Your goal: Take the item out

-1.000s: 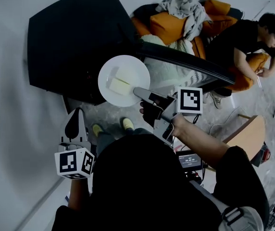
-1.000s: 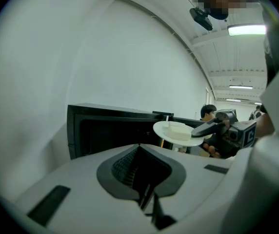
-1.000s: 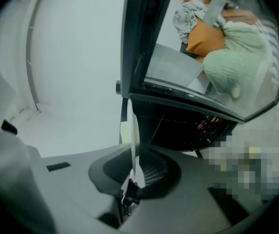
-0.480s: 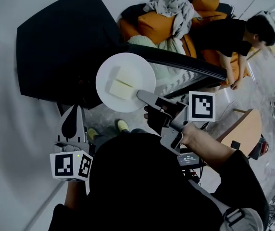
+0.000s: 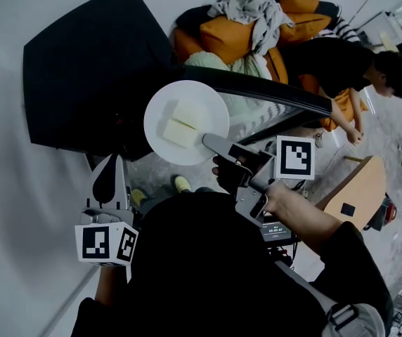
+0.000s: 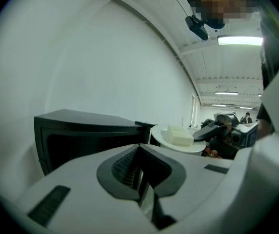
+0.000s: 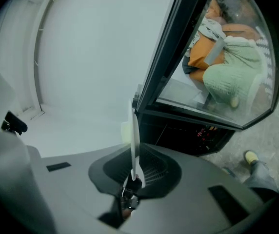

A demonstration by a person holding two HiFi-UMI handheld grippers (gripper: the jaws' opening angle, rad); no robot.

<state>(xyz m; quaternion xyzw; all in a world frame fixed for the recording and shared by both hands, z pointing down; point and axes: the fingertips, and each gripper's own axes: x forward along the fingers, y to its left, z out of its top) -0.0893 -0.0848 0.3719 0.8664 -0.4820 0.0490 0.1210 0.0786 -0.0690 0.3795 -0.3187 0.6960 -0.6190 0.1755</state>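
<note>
A round white plate (image 5: 199,102) with two pale blocks (image 5: 178,130) on it hangs in the air in front of the black oven (image 5: 81,69). My right gripper (image 5: 207,141) is shut on the plate's near rim. In the right gripper view the plate (image 7: 133,130) shows edge-on, pinched between the jaws of the right gripper (image 7: 133,175). The left gripper (image 5: 109,168) hangs lower left, shut and holding nothing. From the left gripper view I see the left gripper (image 6: 142,182), the plate (image 6: 198,147) and blocks (image 6: 180,136) to the right of the oven (image 6: 81,130).
The oven's glass door (image 5: 271,90) stands swung open to the right of the plate, and its glass (image 7: 217,57) fills the right gripper view. Behind it lie orange cushions and clothes (image 5: 257,20), and a person (image 5: 355,62) sits on the floor. A wooden table (image 5: 359,195) is at right.
The plate stays in the right gripper's grip and has drifted a little to the right. The left gripper has barely moved. The seated person has shifted.
</note>
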